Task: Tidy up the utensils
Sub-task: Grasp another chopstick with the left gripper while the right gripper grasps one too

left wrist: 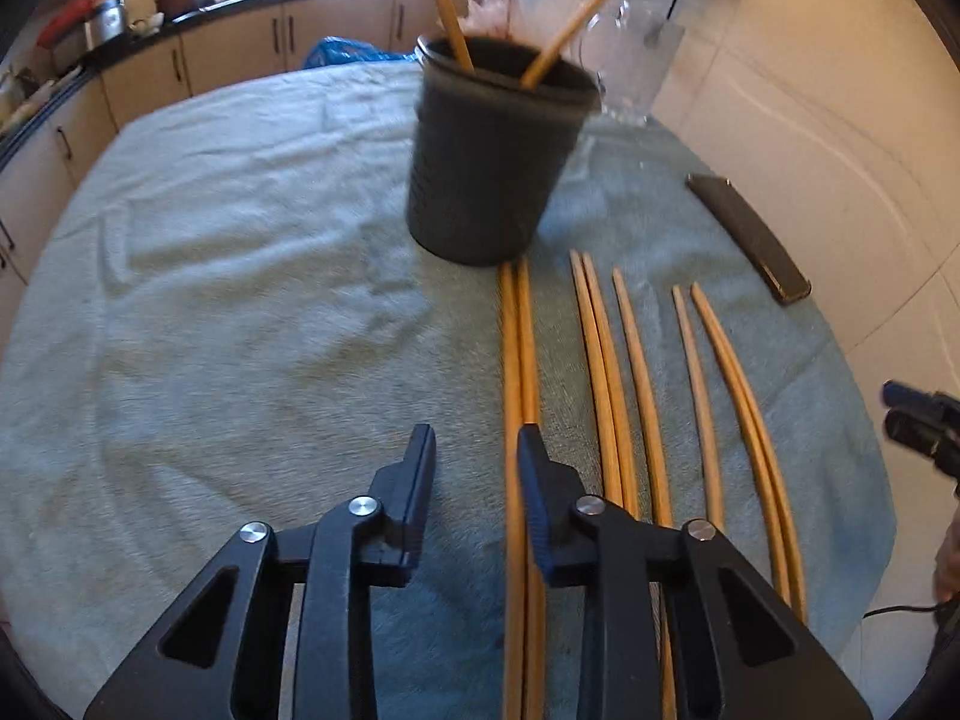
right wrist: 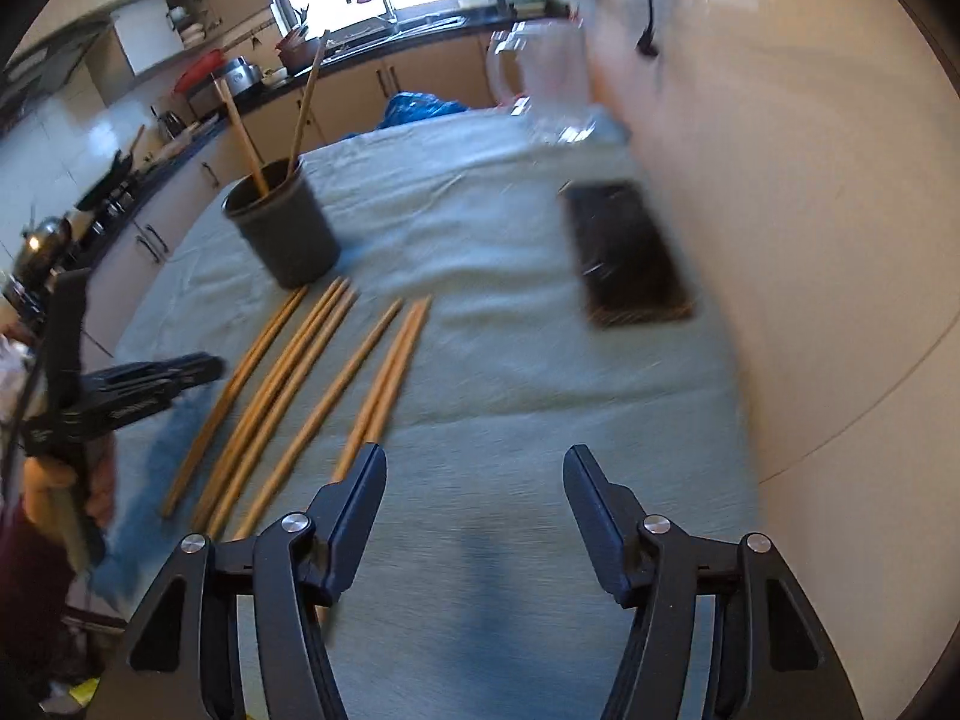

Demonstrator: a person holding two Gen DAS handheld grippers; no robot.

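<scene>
The left gripper [left wrist: 474,444] has its two black jaws set fairly narrow and apart, with nothing pressed between them; the right-hand jaw hangs over the leftmost pair of long tan wooden chopsticks [left wrist: 519,360], and only pale blue-green towel cloth [left wrist: 240,300] shows in the gap. The right gripper [right wrist: 474,468] has its jaws set wide and is empty, over bare cloth toward the right side of the table, its left jaw just beside the near ends of the rightmost pair of chopsticks [right wrist: 390,372].

Out from there, seven loose chopsticks lie side by side on the cloth in a rough fan, their far tips toward the dark grey ribbed plastic cup [left wrist: 492,162]. The cup stands near the middle of the table, just beyond the leftmost pair, and already holds two chopsticks leaning on its rim. A flat black rectangular slab [right wrist: 630,252] (perhaps a phone, too blurred to tell) lies near the right edge, and a clear glass jug [right wrist: 540,84] stands at the far right corner.

Risks, as I judge them: the leftmost sticks lie touching, so narrow jaws may nip two or roll one aside. The soft cloth could snag a fingertip. A long stick dropped in off-centre could tip the light cup.
</scene>
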